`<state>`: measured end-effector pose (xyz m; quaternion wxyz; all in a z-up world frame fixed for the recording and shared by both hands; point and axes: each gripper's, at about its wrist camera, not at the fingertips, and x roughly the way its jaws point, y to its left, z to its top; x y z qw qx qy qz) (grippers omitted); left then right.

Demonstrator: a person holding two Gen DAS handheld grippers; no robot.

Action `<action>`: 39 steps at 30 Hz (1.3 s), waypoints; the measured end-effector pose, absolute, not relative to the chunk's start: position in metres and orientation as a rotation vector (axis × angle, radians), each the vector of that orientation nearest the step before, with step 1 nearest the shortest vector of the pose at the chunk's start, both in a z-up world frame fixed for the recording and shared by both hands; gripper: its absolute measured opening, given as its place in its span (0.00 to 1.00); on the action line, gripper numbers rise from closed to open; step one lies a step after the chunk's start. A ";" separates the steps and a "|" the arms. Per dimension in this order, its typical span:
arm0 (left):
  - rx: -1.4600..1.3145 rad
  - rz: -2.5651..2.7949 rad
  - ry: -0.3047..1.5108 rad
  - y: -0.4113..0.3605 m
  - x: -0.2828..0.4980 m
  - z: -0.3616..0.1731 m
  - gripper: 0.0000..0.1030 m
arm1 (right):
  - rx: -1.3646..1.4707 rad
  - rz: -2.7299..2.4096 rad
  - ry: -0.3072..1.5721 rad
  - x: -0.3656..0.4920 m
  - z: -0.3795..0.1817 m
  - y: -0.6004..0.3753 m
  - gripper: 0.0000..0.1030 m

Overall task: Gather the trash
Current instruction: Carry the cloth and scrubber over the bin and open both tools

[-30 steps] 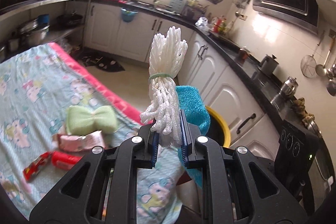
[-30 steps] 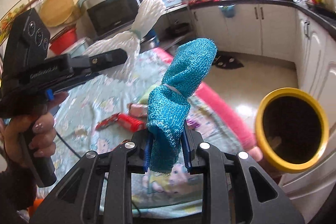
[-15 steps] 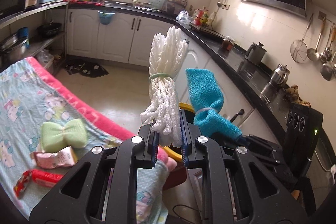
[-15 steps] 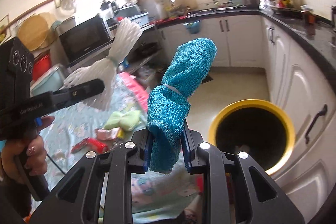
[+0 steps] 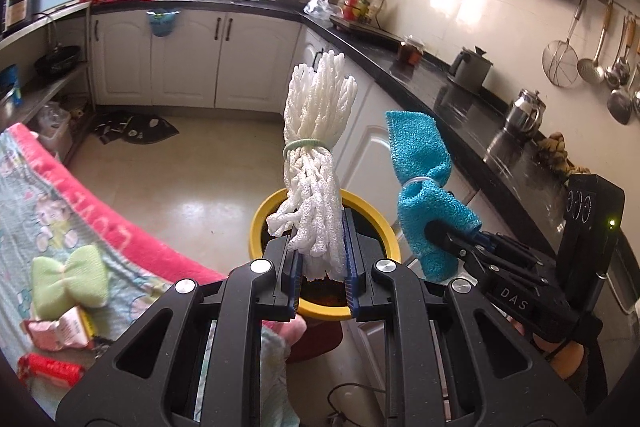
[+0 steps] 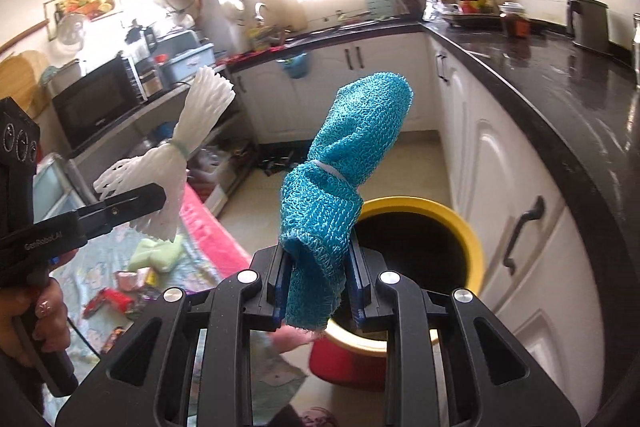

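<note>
White foam netting (image 5: 316,155), cinched at its waist by a pale green band, stands upright from the left gripper (image 5: 320,259); the blue-padded fingers (image 5: 292,267) are clenched narrow on its lower end, pads pressing both sides. Teal mesh cloth (image 6: 340,171), tied at mid-length with a thin white band, rises from the right gripper (image 6: 318,287); its fingers (image 6: 358,283) are likewise closed tight on the bottom hem, which hangs a little below the pads. Yellow-rimmed bin (image 6: 452,223) sits just beyond and below the right fingertips, red base under it, interior dark; contents cannot be made out. In the left wrist view the same bin (image 5: 264,219) lies directly behind the left fingers, its rim showing on both sides of the netting, mouth mostly covered by the gripper. Left wrist view alone shows the right gripper from the side with the teal cloth (image 5: 428,187) to the right of the left fingers. Right wrist view alone shows a hand (image 6: 36,323) on the left gripper's handle, netting (image 6: 176,155) slanting up, left of the right fingers. Both views show a patterned cloth (image 5: 48,195) with a pink edge, left of the fingers, carrying a green bow-shaped sponge (image 5: 70,281), a pink wrapper (image 5: 60,327) and a red wrapper (image 5: 50,369).
</note>
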<state>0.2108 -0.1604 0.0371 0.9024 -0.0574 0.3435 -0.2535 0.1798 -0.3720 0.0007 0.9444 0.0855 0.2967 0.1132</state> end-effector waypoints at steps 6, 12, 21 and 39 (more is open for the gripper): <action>-0.094 -0.545 0.752 -0.181 0.231 0.021 0.12 | 0.167 0.170 0.639 0.192 -0.017 -0.387 0.23; -0.071 -0.552 0.815 -0.203 0.257 -0.004 0.12 | 0.160 0.122 0.709 0.210 -0.045 -0.394 0.23; -0.044 -0.561 0.913 -0.229 0.287 -0.041 0.12 | 0.188 0.089 0.805 0.237 -0.085 -0.405 0.24; -0.082 -0.507 0.987 -0.219 0.305 -0.072 0.69 | 0.167 0.019 0.855 0.247 -0.110 -0.411 0.54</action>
